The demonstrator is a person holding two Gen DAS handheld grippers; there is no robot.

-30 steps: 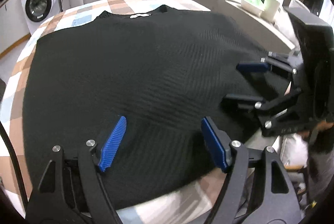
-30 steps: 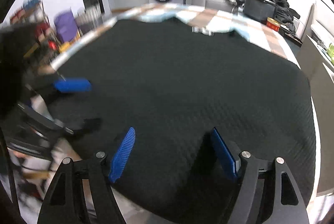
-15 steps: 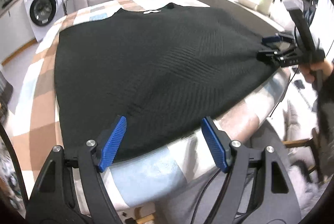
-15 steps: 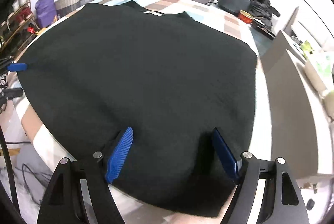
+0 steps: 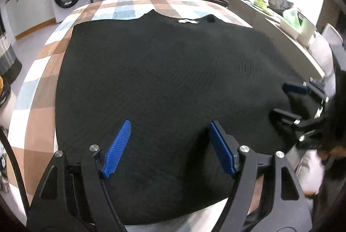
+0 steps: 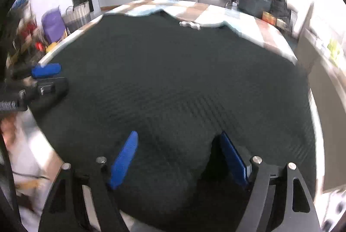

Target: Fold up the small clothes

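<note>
Since half a second ago my left gripper (image 5: 169,146) has swung back in over the black sweater (image 5: 168,80), off the near desk (image 5: 41,72) edge. Its blue pads stand wide apart above the knit, pinching nothing. My right gripper (image 6: 179,156) hangs over the sweater's near hem, likewise spread wide with nothing clamped between its pads. I see the sweater lying flat across the checked desk cloth, neckline and white label (image 5: 187,21) at the far side.
</note>
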